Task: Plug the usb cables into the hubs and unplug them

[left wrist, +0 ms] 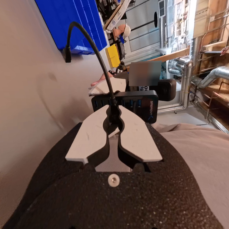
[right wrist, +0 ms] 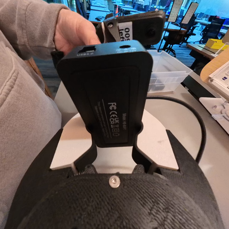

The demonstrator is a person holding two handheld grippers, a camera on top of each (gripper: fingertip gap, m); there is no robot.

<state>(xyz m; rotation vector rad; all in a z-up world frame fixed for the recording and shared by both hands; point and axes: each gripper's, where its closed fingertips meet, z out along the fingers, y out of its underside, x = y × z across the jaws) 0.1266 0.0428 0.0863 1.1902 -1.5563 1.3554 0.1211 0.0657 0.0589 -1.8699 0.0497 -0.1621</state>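
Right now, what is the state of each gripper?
Left gripper: shut on the cable plug.
Right gripper: shut on the black hub.

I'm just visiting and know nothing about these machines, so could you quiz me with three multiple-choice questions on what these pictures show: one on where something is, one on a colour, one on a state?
1. Where is the black USB hub?
A. Flat on the table
B. Held up between the right tongs
C. Inside the clear bin

2. What colour are the hub's ports?
A. Blue
B. Red
C. Yellow

3. What are the left tongs doing?
A. Gaping wide, empty
B. Closed on the black cable's plug at the hub's port row
C. Gripping a yellow box

Answers: 1 B, the right tongs clamp the hub's lower end; 2 A, the port openings show blue; 3 B, both fingers pinch the plug.
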